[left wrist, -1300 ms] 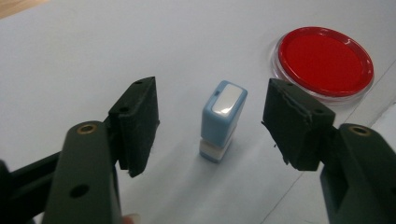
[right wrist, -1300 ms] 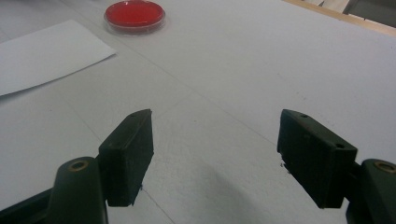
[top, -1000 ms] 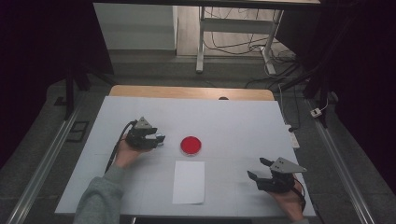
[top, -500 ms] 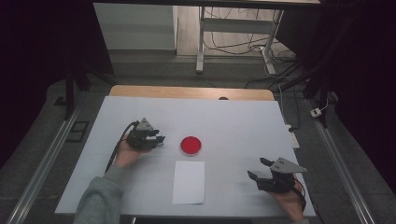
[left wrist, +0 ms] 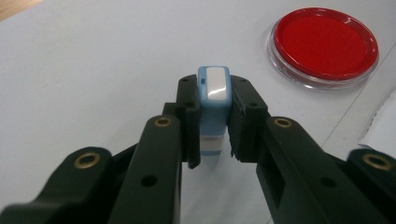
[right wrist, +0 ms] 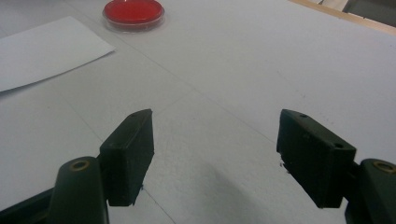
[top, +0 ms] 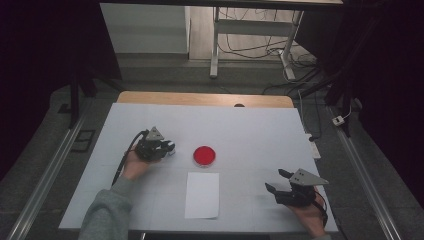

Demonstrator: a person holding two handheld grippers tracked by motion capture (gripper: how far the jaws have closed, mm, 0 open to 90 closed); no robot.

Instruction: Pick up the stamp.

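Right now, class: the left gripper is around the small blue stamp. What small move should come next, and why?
Probably lift the blue stamp straight up: the left gripper has just closed on it, the stamp sits on the table, and the red ink pad lies close by.

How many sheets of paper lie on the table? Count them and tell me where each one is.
1. The sheet of paper lies flat near the table's front edge, just in front of the red ink pad, between the two hands. None seems hidden.
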